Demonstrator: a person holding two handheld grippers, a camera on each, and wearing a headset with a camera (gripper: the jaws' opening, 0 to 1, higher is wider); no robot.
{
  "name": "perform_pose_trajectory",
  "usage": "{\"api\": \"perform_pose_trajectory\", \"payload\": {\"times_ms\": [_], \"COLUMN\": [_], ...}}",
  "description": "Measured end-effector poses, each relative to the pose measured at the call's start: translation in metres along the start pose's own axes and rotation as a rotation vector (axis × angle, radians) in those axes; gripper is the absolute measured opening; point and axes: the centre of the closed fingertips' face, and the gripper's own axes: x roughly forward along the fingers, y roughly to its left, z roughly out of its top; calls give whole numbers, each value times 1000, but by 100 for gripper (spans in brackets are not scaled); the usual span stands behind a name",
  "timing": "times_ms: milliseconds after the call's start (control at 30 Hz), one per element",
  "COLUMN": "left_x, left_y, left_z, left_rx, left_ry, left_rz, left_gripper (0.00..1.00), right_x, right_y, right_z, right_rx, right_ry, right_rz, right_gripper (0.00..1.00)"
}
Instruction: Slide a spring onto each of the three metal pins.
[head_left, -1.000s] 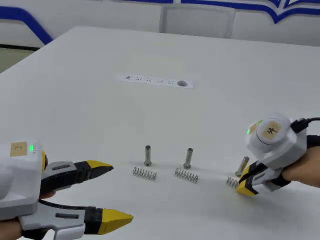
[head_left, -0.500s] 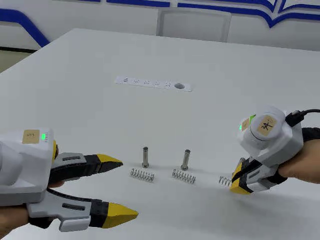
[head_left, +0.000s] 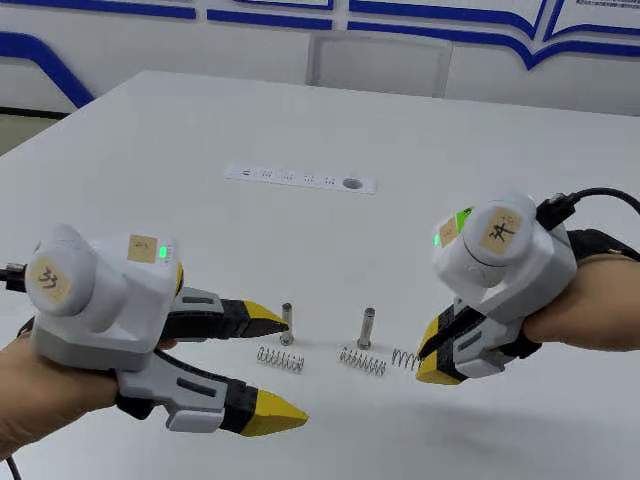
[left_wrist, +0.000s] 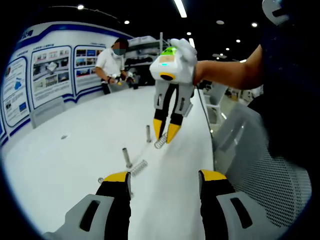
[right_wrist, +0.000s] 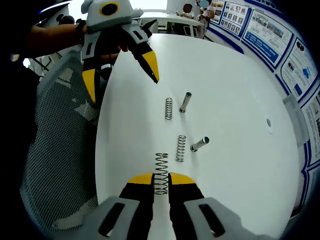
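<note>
Two short metal pins (head_left: 287, 322) (head_left: 366, 328) stand upright on the white table (head_left: 150, 180). In front of each lies a spring (head_left: 279, 359) (head_left: 361, 362). My right gripper (head_left: 430, 368) is shut on a third spring (head_left: 405, 357), which sticks out from its yellow tips just right of the middle pin. In the right gripper view this held spring (right_wrist: 160, 173) runs between the jaws of the right gripper (right_wrist: 161, 176). The left gripper (head_left: 275, 365) is open, its jaws wide apart, just left of the left pin. In the left gripper view, three pins show, the far one (left_wrist: 148, 133) beside the right gripper (left_wrist: 166, 131).
A flush socket strip (head_left: 300, 180) lies in the table's middle, and a chair (head_left: 375, 60) stands at the far edge. A mesh chair (right_wrist: 60, 125) sits by the near edge. A person (left_wrist: 117, 62) stands in the background.
My right gripper has carried its spring left, from beside the right pin to near the middle pin. The left gripper has come up and closer to the left pin, still open.
</note>
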Motion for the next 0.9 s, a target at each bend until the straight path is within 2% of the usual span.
{"api": "perform_pose_trajectory", "payload": {"times_ms": [167,400,700,900], "left_x": [9,24,33,38], "left_y": [3,0,-4,-11], "left_z": [4,3,5,2], "left_rx": [18,42,58,91], "left_ry": [13,34,20,32], "left_rz": [-29,-63,-79,-106], "left_gripper": [54,48,35,23], "right_x": [-1,0,3,3], "right_y": [9,17,27,34], "right_z": [17,37,45,50], "right_rx": [-47,-86,-129,-153], "right_ry": [-12,-40,-47,-51], "right_rz": [15,32,54,65], "right_gripper": [12,12,12,12]}}
